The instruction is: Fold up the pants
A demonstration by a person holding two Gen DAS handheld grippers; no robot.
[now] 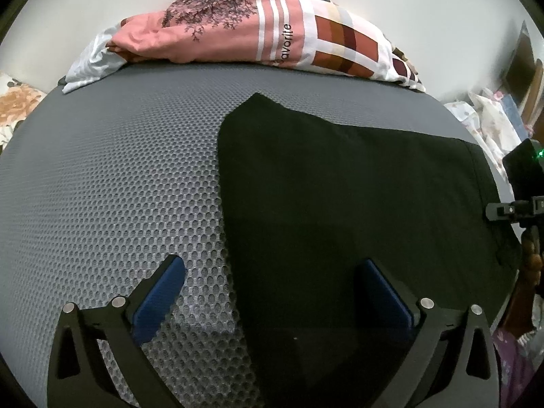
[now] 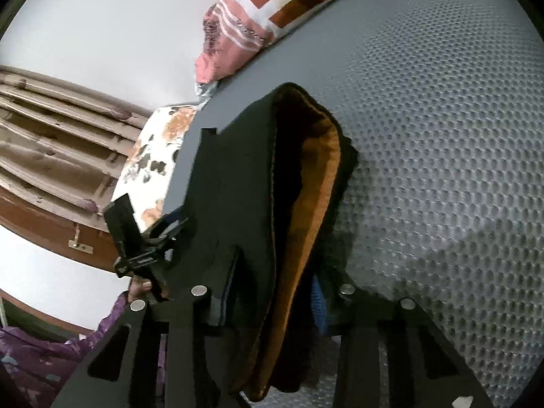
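The pants (image 1: 340, 187) are stretched rightward from the released left hand-held gripper (image 1: 268, 292); their far-right end is clamped by the nearer right hand-held gripper (image 2: 272, 292).

Black matt cloth pants (image 1: 340, 183), orange fabric lining (image 2: 316, 204). Grey honeycomb-mesh mattress cover (image 1: 112, 176), rough-textured. Left gripper (image 1: 268, 292): matt black plastic, blue ribbed pads (image 1: 159, 299), shiny metal pins (image 1: 119, 302).

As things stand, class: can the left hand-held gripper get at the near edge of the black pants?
Probably yes. The left hand-held gripper is open, straddling the pants' left edge, with only bare grey mat beside it. Nothing blocks it.
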